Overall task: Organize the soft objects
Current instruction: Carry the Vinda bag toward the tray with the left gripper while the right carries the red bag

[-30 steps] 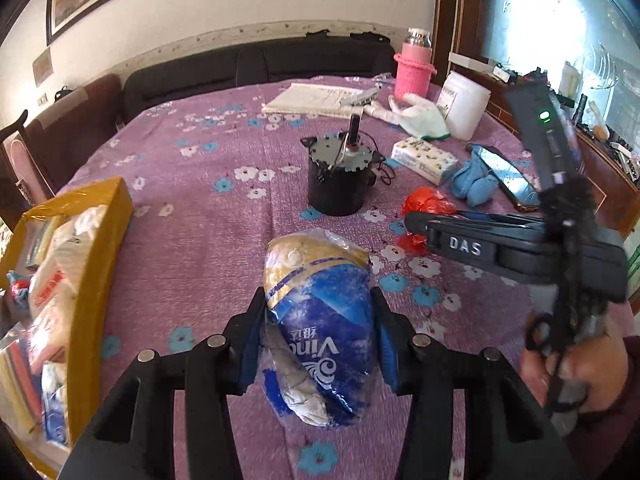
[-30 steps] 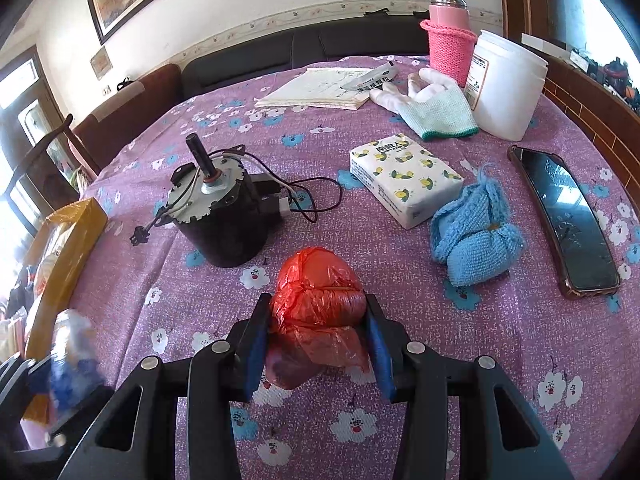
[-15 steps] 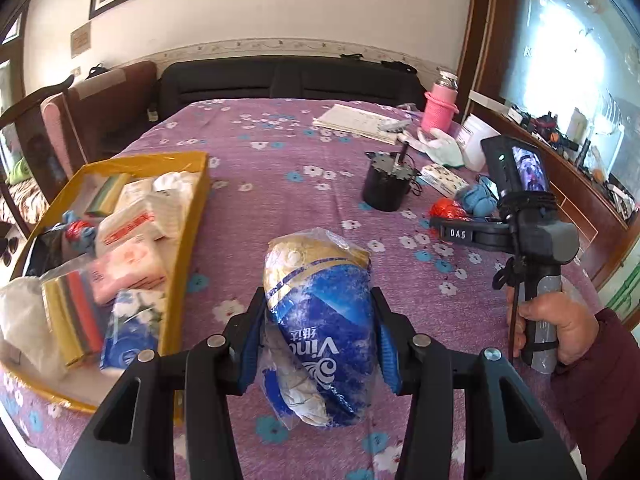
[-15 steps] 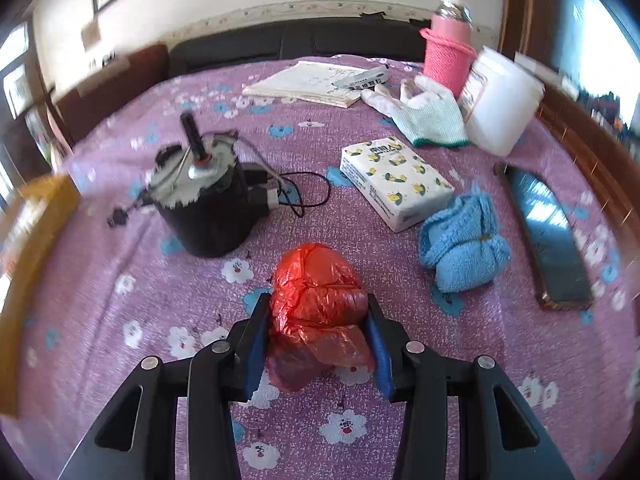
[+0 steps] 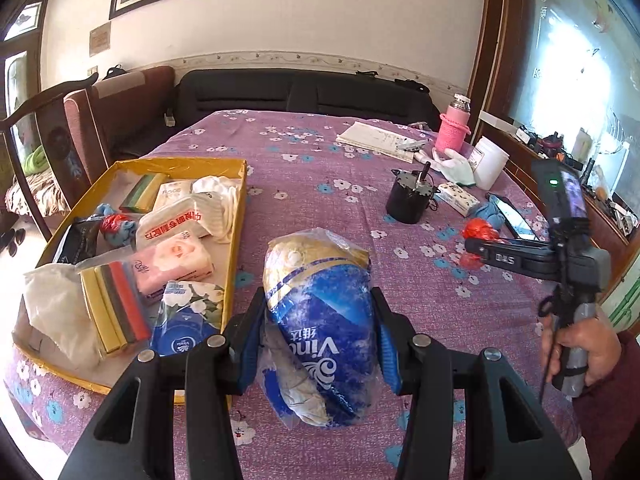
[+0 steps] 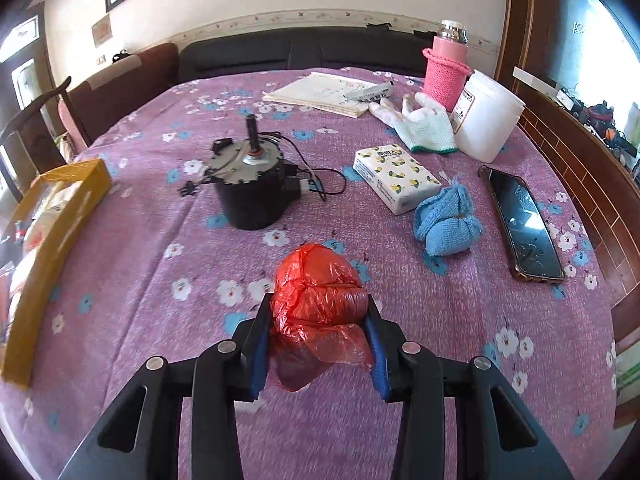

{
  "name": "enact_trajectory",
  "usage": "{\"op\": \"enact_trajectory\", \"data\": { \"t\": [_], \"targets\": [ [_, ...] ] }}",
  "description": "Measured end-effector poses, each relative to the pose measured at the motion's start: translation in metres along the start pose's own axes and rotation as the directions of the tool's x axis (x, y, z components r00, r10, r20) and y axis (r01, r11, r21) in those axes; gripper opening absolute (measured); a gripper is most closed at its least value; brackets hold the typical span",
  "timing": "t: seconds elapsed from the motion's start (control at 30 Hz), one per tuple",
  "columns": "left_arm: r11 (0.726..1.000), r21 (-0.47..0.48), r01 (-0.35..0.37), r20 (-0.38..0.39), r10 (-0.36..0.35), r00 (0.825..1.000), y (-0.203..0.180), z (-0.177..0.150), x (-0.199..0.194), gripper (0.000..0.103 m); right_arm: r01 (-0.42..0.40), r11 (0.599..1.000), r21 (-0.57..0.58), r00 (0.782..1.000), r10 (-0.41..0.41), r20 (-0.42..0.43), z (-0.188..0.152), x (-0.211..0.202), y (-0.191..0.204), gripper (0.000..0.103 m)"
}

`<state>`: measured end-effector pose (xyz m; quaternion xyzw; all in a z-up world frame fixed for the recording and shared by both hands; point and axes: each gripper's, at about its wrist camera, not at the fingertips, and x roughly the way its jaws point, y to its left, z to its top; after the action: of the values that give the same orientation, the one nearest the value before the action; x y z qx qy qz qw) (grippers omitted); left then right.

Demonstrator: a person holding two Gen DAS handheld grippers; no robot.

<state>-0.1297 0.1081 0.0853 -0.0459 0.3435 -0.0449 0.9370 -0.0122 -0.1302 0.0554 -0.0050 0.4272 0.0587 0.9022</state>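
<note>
Between red bag (image 6: 318,292) and tray (image 6: 56,236): motor (image 6: 250,190), upright on the cloth (image 6: 160,280). To the right: tissue pack (image 6: 396,178), blue towel (image 6: 446,222), phone (image 6: 520,224). Left gripper (image 5: 320,340) pinching blue pack (image 5: 324,332), just right of the tray's wall (image 5: 236,232). Right gripper (image 6: 318,344) closing, pads pressed on the red bag. Versus a second ago: tray contents now in full sight. Left view only: right hand (image 5: 580,352).

Bright daylight glares through the window (image 5: 580,60) at right; fisheye edges curve and darken.
</note>
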Motion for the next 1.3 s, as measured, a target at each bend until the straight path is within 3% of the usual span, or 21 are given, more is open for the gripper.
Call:
{"op": "enact_trajectory", "data": {
  "t": [0.33, 0.5, 0.7, 0.9, 1.03, 1.13, 1.3],
  "targets": [
    [0.999, -0.054, 0.007, -0.003, -0.007, 1.0, 0.026, -0.005, -0.007, 0.047, -0.152, 0.987, -0.047, 0.988, 0.153, 0.016, -0.01, -0.032, 0.047, 0.043],
    [0.993, -0.122, -0.008, 0.007, 0.009, 1.0, 0.065, -0.01, -0.03, 0.047, -0.198, 0.974, -0.107, 0.98, 0.2, 0.014, -0.01, -0.036, 0.082, 0.043],
    [0.969, -0.215, -0.118, 0.05, 0.132, 0.99, 0.128, -0.012, -0.071, 0.047, -0.261, 0.953, -0.154, 0.964, 0.266, 0.009, -0.006, -0.039, 0.118, 0.043],
    [0.943, -0.255, -0.214, 0.058, 0.236, 0.97, 0.166, -0.01, -0.08, 0.047, -0.342, 0.922, -0.181, 0.939, 0.343, -0.028, 0.0, -0.033, 0.154, 0.044],
    [0.942, -0.242, -0.233, 0.045, 0.251, 0.967, 0.183, -0.001, -0.068, 0.047, -0.374, 0.9, -0.223, 0.927, 0.373, -0.051, 0.004, -0.031, 0.186, 0.044],
    [0.952, -0.224, -0.21, 0.041, 0.225, 0.974, 0.194, 0.013, -0.06, 0.047, -0.387, 0.887, -0.254, 0.921, 0.383, -0.065, 0.009, -0.027, 0.207, 0.044],
    [0.969, -0.132, -0.208, 0.041, 0.215, 0.976, 0.196, 0.048, -0.04, 0.047, -0.423, 0.863, -0.276, 0.905, 0.416, -0.087, 0.021, -0.016, 0.241, 0.044]
  ]
}}
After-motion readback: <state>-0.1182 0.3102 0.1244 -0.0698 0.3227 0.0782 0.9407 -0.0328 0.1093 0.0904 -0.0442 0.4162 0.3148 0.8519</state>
